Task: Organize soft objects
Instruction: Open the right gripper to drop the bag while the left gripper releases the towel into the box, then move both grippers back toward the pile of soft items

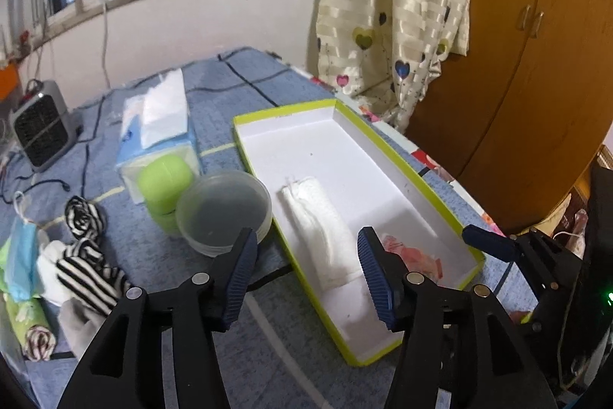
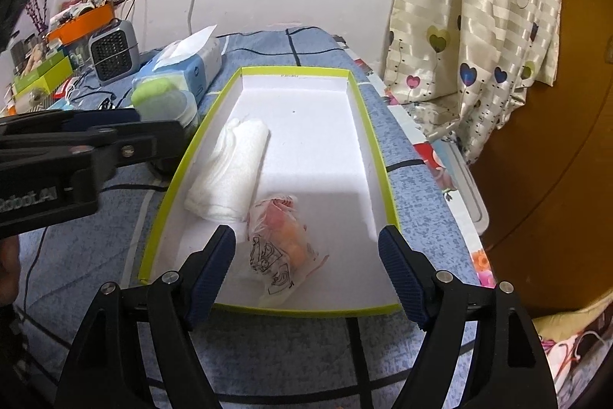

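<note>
Lying inside the shallow lime-green-rimmed white cardboard tray, the rolled white terry cloth runs its long axis from about 7 o'clock to 1 o'clock in the right wrist view, hugging the tray's left wall, with its looser folded end pointing toward 1 o'clock. Just beside its near end, at about 5 o'clock from it, sits the clear plastic packet with pink-orange contents and black line drawings, its long axis running roughly 12 to 6 o'clock; whether it touches the roll cannot be told. The tray itself lies lengthwise toward 12 o'clock on the blue patterned bed cover.

The printing on the packet is too small to read. The left tool body, seen at 9 o'clock in the right wrist view, carries white lettering that looks like "RobotAI", shown reversed.

The right gripper has its fingers spread wide and empty, hovering over the tray's near end with the packet between them, touching nothing. The left gripper is likewise spread wide and empty, above the tray's near left edge.

Outside the tray, at 9 o'clock in the left wrist view, lie black-and-white striped socks, with a lime-green round plastic container and a clear round plastic lid nearby
</note>
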Action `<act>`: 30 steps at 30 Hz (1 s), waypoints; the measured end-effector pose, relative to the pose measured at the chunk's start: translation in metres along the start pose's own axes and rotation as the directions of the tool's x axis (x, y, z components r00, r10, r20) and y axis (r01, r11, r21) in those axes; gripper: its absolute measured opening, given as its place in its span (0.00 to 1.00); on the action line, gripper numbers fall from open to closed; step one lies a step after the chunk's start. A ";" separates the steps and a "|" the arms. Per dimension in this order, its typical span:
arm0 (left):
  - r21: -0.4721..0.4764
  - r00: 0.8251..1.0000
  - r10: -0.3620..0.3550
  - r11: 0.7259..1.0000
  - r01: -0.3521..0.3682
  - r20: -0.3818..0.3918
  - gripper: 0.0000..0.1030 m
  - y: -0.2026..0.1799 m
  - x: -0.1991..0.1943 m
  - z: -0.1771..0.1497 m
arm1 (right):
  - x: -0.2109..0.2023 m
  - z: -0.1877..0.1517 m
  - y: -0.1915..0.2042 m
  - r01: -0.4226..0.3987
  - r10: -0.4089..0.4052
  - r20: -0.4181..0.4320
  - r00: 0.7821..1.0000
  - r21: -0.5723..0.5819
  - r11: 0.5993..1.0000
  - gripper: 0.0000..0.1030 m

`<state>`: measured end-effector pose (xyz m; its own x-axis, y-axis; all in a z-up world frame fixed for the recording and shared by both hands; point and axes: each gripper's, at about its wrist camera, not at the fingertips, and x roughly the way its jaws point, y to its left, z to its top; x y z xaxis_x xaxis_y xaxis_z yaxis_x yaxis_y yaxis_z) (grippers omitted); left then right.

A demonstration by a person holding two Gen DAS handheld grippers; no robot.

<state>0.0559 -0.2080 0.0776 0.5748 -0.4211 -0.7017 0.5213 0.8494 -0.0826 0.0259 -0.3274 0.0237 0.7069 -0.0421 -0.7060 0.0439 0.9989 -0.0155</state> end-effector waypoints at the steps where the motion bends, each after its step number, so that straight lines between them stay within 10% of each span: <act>1: 0.002 1.000 -0.004 1.000 0.004 0.005 0.53 0.000 -0.003 -0.001 | -0.001 0.000 0.000 0.003 -0.003 0.002 1.000 0.003 1.000 0.75; 30: -0.058 0.991 0.118 0.992 -0.114 0.061 0.55 0.034 -0.055 -0.039 | -0.029 -0.001 0.018 -0.017 0.014 0.123 0.992 0.024 1.000 0.75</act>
<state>0.0176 -0.1438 0.0861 0.6695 -0.3366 -0.6622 0.4148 0.9089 -0.0426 0.0056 -0.3086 0.0432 0.7890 -0.0306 -0.6136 0.0489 0.9987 0.0130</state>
